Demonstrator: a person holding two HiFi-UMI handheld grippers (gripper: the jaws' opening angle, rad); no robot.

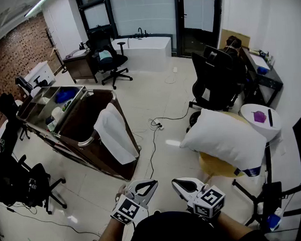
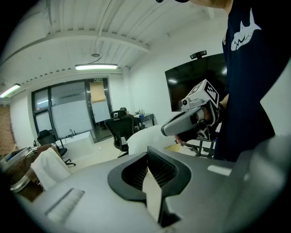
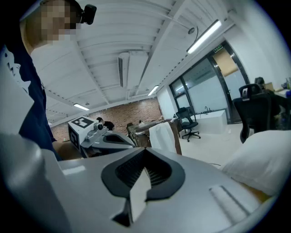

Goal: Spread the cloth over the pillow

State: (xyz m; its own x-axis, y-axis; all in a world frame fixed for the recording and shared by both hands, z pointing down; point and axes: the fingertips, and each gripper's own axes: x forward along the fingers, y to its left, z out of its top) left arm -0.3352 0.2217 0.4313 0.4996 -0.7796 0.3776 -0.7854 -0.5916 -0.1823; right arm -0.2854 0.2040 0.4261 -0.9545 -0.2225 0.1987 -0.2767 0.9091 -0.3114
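White stuff first: seeing cloth (image 1: 115,134) draping over brown cart (image 1: 98,158) rim at left, pillow (image 1: 224,139) resting on yellow stool (image 1: 213,165) at right, well apart. Holding left gripper (image 1: 150,184) and right gripper (image 1: 177,183) low, side by side, jaws squeezing fully together, gripping nothing.

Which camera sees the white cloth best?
The head view: the white fabric cloth hangs in full over the brown cart's rim. The left gripper view shows it small, at its edge; the right gripper view shows it distant.

The cloth (image 1: 115,134) drapes the cart (image 1: 100,160), left of the pillow (image 1: 224,136).
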